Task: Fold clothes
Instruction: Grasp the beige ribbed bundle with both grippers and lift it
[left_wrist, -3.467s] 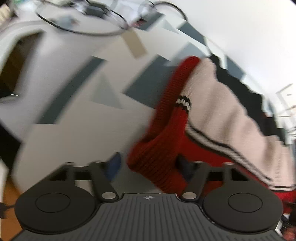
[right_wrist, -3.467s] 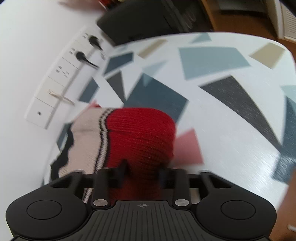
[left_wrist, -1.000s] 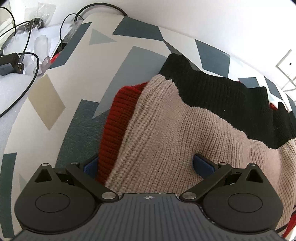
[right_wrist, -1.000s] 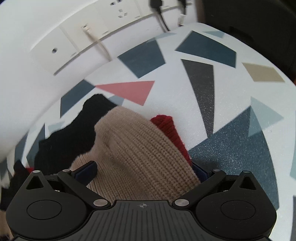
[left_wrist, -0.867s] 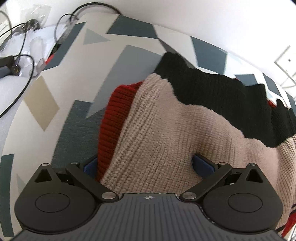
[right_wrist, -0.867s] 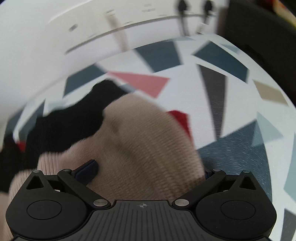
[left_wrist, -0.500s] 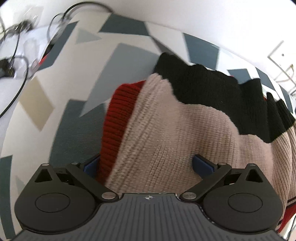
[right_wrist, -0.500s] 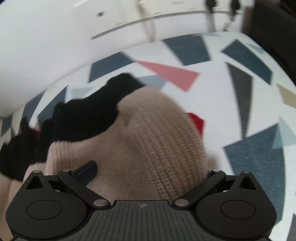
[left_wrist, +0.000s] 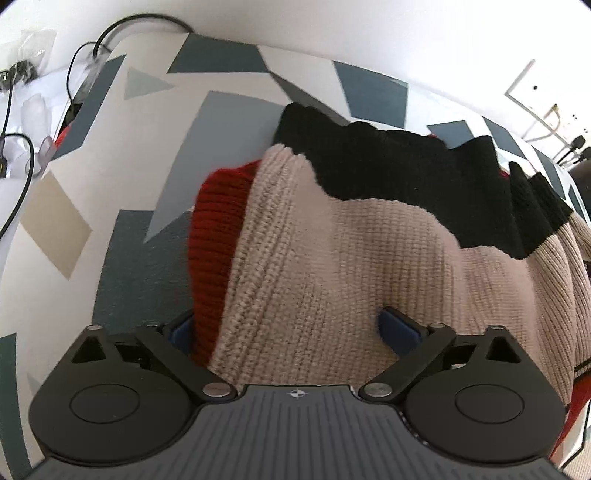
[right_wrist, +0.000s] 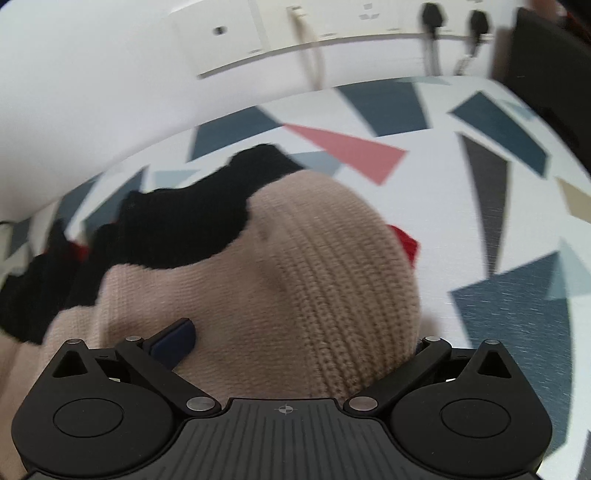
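Spanning the folded sweater (left_wrist: 332, 258), both claws (left_wrist: 291, 326) (right_wrist: 299, 338) gape wide.

Your desk (right_wrist: 480, 122) wears geometric patches; the far white wall (right_wrist: 92, 74) carries sockets (right_wrist: 236, 33), and cables (left_wrist: 22, 155) lie left.

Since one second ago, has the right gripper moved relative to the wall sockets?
Yes. In the right wrist view the wall sockets now sit higher and further right, and the pink triangle has slid right, so the right gripper has swung left, jaws wide over the sweater.
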